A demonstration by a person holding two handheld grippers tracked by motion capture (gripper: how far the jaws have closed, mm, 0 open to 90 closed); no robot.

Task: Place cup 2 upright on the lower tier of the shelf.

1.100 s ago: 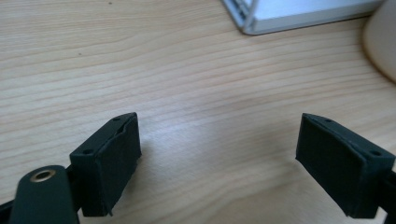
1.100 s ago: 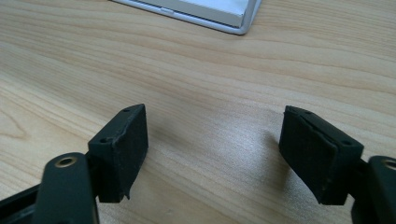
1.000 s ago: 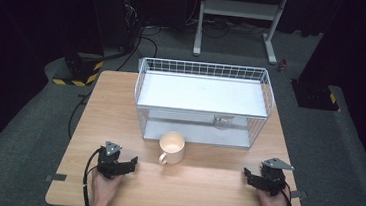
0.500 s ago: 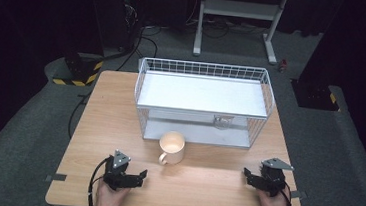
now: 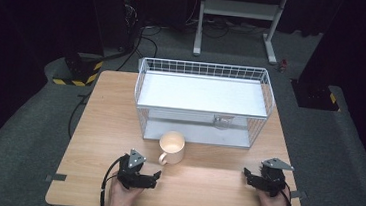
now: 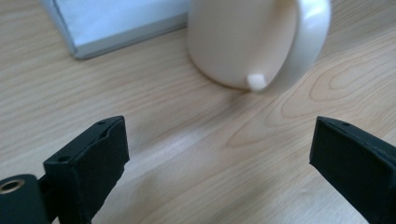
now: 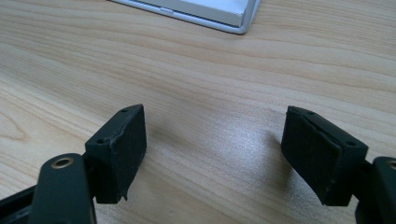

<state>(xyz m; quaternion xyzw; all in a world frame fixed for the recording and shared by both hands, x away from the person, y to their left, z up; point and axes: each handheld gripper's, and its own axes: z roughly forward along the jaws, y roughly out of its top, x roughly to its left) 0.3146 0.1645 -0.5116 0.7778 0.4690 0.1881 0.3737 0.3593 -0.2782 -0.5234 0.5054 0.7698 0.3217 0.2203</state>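
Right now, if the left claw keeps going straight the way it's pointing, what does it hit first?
Most likely the cream mug, handle side first. The left claw stands open with bare table in between; depth is hard to judge.

We see a light wood-grain table [image 5: 98,126], a white wire rack w/ two shelves [image 5: 203,102] standing on its far half, a cream mug [image 5: 172,147] upright on the tabletop just in front of the rack, handle twd the near edge, approx. mid-table.
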